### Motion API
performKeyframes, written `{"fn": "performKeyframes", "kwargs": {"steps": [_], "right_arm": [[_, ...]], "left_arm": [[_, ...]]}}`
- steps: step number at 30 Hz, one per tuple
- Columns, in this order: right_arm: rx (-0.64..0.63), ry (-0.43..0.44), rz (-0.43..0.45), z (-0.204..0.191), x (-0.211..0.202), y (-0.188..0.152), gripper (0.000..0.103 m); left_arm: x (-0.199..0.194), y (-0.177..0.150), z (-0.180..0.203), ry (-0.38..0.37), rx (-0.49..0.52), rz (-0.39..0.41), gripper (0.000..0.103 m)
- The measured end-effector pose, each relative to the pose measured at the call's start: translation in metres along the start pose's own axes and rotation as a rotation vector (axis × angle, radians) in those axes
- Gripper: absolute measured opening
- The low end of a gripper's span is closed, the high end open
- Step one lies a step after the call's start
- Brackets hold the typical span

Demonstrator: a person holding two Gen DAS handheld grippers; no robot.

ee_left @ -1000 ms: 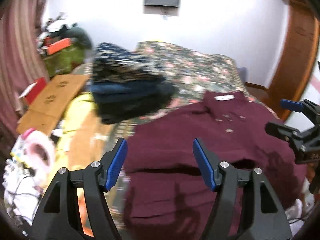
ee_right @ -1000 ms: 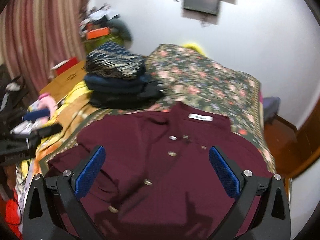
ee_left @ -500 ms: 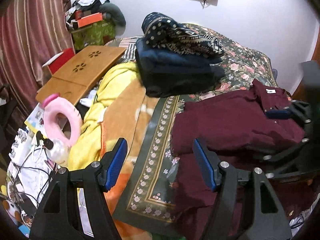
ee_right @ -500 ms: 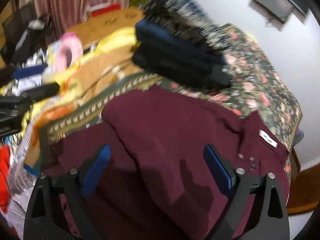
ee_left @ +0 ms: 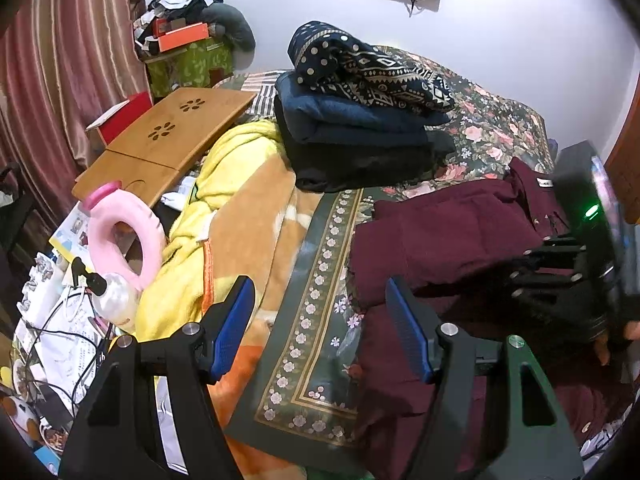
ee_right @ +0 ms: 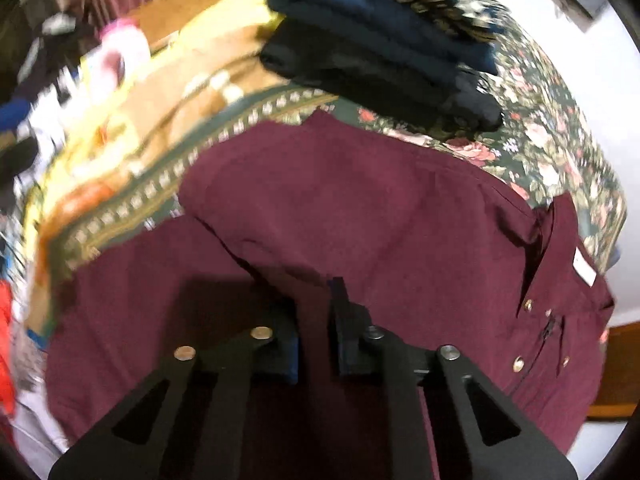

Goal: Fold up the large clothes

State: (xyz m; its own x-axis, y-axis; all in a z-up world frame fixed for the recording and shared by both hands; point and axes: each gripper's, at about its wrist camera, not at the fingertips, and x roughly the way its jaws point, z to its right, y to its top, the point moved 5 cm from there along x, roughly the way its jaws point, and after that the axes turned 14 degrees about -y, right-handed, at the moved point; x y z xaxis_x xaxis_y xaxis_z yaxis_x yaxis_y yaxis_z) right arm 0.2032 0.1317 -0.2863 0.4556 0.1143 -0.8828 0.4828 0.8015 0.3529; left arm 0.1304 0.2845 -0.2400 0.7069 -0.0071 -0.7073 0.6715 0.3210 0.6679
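No legible text anywhere. White neck label [ee_right: 584,270] on maroon shirt [ee_right: 360,208], up and right of the right jaws: print too small/blurred to read. Printed papers [ee_left: 68,344] left of the left jaws: lettering unreadable too.

Your shirt [ee_left: 452,232] lies on the bedspread [ee_left: 320,320], the stack of folded clothes [ee_left: 360,120] behind it, the blanket [ee_left: 240,216] left, the lap desk [ee_left: 168,140] farther left.

Folded dark clothes stack [ee_left: 360,120], yellow blanket [ee_left: 224,216], pink ring [ee_left: 124,228]
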Motion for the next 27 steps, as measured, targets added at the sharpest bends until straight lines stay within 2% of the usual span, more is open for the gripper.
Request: {"fn": "performKeyframes", "kwargs": {"steps": [3, 9, 15, 18, 22, 27], "right_arm": [[0.081, -0.004, 0.083, 0.015, -0.026, 0.003, 0.006], [0.261, -0.009, 0.241, 0.074, -0.086, -0.004, 0.005], [0.428, -0.056, 0.326, 0.130, -0.121, -0.037, 0.005], [0.547, -0.075, 0.312, 0.161, -0.123, -0.073, 0.005], [0.679, -0.086, 0.225, 0.191, -0.099, -0.123, 0.005], [0.768, -0.020, 0.105, 0.193, -0.059, -0.171, 0.006]], "left_arm": [[-0.003, 0.003, 0.005, -0.001, 0.006, 0.010, 0.067], [-0.009, 0.012, 0.024, -0.009, 0.040, 0.034, 0.067], [-0.012, 0.020, 0.052, -0.023, 0.089, 0.053, 0.067], [-0.011, 0.022, 0.069, -0.028, 0.113, 0.055, 0.067], [-0.003, 0.021, 0.088, -0.043, 0.132, 0.036, 0.067], [0.014, 0.014, 0.109, -0.062, 0.146, -0.012, 0.067]]}}
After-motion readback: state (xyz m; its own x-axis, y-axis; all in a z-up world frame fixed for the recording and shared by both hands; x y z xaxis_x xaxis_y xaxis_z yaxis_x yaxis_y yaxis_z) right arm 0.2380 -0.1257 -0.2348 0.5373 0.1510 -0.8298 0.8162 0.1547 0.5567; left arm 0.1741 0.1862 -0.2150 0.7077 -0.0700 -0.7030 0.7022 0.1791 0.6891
